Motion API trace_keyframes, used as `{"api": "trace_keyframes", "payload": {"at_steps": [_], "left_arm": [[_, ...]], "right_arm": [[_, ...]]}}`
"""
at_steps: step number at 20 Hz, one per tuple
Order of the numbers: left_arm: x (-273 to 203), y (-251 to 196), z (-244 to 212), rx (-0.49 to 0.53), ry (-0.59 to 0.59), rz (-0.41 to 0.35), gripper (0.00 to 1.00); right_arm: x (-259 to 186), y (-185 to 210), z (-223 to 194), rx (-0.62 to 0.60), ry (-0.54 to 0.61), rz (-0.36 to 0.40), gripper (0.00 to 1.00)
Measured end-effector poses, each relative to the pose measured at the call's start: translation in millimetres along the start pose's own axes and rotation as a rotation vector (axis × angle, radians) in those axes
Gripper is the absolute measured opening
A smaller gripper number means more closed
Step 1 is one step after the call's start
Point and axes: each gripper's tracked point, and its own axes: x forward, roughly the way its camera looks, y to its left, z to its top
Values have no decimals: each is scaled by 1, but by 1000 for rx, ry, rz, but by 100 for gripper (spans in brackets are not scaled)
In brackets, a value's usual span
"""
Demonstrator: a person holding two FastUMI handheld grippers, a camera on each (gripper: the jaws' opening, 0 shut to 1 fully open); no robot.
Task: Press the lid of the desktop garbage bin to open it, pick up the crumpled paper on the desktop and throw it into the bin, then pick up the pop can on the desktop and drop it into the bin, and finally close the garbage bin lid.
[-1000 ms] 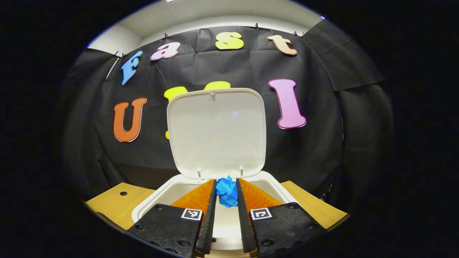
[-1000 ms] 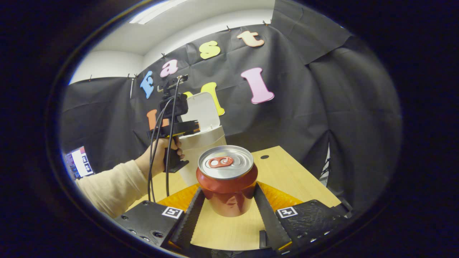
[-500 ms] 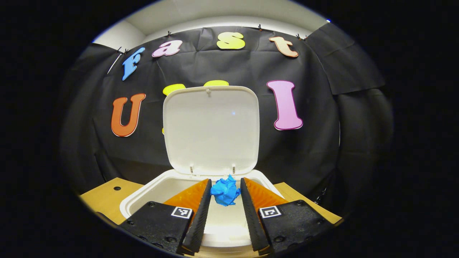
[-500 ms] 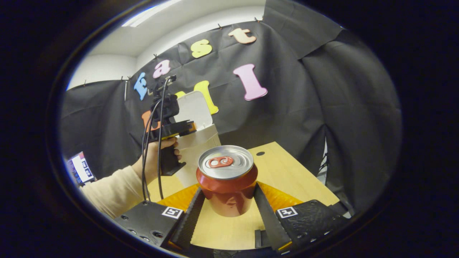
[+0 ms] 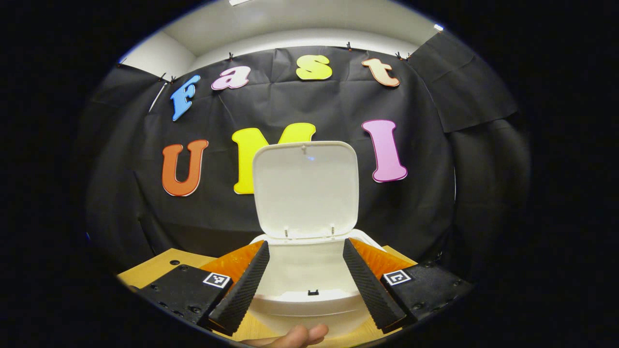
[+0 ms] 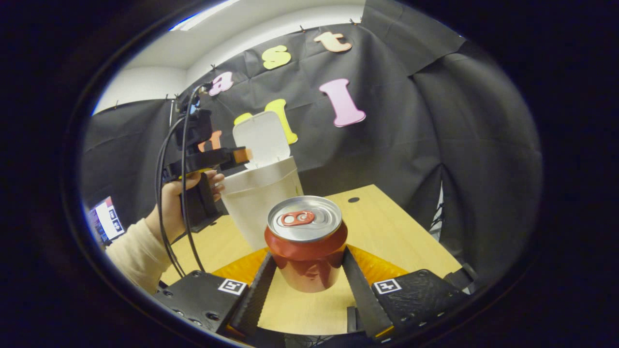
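The white bin (image 5: 309, 275) stands right in front of my left gripper (image 5: 305, 244), its lid (image 5: 305, 188) raised upright at the back. My left gripper is open, fingers spread wide, with nothing between them. In the right gripper view, my right gripper (image 6: 307, 256) is shut on the red pop can (image 6: 305, 241), both fingers pressed against its sides, silver top up. Beyond the can stand the bin (image 6: 263, 193) with its lid (image 6: 261, 140) up and the left gripper (image 6: 237, 155) beside the bin's rim, held by a hand (image 6: 169, 203).
The wooden table (image 6: 387, 227) runs under the can and off to the right, with a small hole (image 6: 354, 199) near its back edge. Fingertips of a hand (image 5: 295, 336) show at the bottom of the left gripper view. A screen (image 6: 106, 220) sits far left.
My left gripper opened, the blue crumpled paper left its fingers over the bin, and the gripper drew back from the bin. My right gripper kept the can.
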Motion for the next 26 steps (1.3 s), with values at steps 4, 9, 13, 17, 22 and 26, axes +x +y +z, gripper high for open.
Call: {"api": "trace_keyframes", "payload": {"at_steps": [4, 9, 13, 17, 22, 26], "left_arm": [[-34, 21, -12, 12, -36, 7, 99], [-65, 48, -64, -68, -4, 44, 99], [-87, 85, -79, -55, 0, 111, 99], [-111, 101, -95, -86, 12, 118, 99], [-143, 115, -108, -45, -24, 116, 99], [-161, 129, -119, -86, -2, 113, 99]], "right_arm": [[0, 10, -1, -66, -23, -33, 80], [5, 27, -11, -143, -43, -55, 80], [9, 32, -19, -180, -34, -75, 80], [12, 39, -24, -191, -39, -90, 80], [18, 45, -23, -220, -50, -127, 80], [14, 60, -14, -258, -40, -115, 80]]}}
